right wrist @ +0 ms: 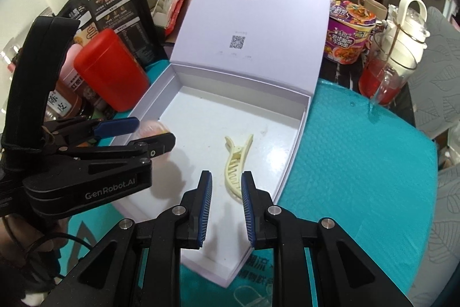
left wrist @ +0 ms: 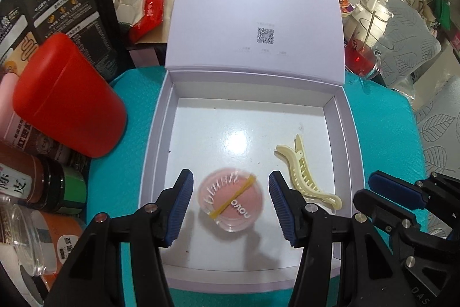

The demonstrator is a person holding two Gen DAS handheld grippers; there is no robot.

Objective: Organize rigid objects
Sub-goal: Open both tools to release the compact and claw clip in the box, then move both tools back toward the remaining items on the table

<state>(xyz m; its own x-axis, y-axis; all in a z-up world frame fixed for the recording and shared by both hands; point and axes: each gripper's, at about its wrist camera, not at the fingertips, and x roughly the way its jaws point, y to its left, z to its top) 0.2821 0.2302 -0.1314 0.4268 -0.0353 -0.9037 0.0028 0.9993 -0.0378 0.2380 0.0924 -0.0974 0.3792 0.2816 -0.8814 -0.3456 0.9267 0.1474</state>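
At the left, a red canister (left wrist: 69,97) stands on the teal mat (left wrist: 129,151) just beside the white box (left wrist: 161,134), whose lid is raised. Inside the box, the left gripper (left wrist: 230,209) hangs over the pink blush pot (left wrist: 231,200), jaws apart to either side, pads clear of it, gripping nothing. Further right lies the cream hair clip (right wrist: 235,163); the right gripper (right wrist: 224,209) hovers above its near end, jaws narrowly parted, holding nothing.

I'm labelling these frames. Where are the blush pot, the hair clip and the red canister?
blush pot (left wrist: 231,199), left wrist view, middle of its clear lid.
hair clip (right wrist: 234,163), right wrist view, on its toothed body.
red canister (left wrist: 69,97), left wrist view, on its side wall.
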